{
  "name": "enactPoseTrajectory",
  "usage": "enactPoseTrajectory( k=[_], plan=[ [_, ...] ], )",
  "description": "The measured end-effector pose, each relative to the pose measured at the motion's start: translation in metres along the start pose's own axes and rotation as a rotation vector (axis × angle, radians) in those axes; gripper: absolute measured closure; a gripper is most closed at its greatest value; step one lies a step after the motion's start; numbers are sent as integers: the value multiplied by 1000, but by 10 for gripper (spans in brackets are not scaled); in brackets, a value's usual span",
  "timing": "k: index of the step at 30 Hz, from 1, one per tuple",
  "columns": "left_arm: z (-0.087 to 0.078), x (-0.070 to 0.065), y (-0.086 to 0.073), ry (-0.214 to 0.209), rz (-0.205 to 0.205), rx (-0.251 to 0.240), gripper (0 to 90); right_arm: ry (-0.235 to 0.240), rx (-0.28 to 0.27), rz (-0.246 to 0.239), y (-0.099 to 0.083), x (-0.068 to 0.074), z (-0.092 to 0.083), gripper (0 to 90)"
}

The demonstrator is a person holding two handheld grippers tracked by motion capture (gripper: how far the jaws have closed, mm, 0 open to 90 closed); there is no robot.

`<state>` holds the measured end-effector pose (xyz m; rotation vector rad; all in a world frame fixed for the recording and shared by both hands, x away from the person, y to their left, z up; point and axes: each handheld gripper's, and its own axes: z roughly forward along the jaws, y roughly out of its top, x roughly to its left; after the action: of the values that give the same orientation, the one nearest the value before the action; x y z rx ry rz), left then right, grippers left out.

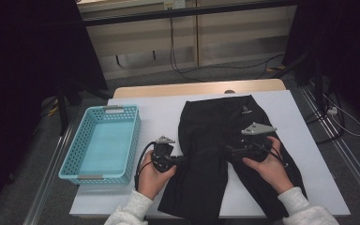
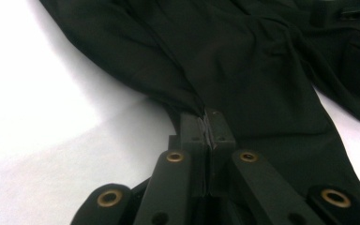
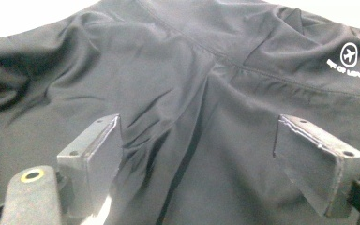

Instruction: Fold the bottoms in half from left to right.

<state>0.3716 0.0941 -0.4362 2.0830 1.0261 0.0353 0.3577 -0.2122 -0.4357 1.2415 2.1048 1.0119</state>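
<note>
I am pinching the trousers' [image 1: 215, 140] left edge in the left gripper [image 2: 208, 123], right gripper [image 3: 197, 154] gaping empty above, needing fabric next.

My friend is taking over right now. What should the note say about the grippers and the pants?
Left gripper: shut on the edge of the black pants.
Right gripper: open, jaws standing over the pants, gripping nothing.
Pants lie spread on the white table; the blue basket sits to their left, with nothing in it.
Done: one pinch taken. Left: probably grip with the right, fold, then basket.
</note>
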Motion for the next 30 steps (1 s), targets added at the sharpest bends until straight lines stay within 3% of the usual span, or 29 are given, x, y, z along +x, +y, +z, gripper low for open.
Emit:
enactPoseTrajectory(
  k=[9, 20, 30],
  plan=[
    [5, -8, 2, -16, 22, -8, 889, 3, -8, -13, 7, 6, 12, 155],
    [11, -15, 3, -33, 33, -20, 889, 37, -12, 14, 19, 15, 25, 150],
    [17, -22, 3, -38, 66, -18, 890, 36, -43, 22, 27, 23, 37, 155]
  ],
)
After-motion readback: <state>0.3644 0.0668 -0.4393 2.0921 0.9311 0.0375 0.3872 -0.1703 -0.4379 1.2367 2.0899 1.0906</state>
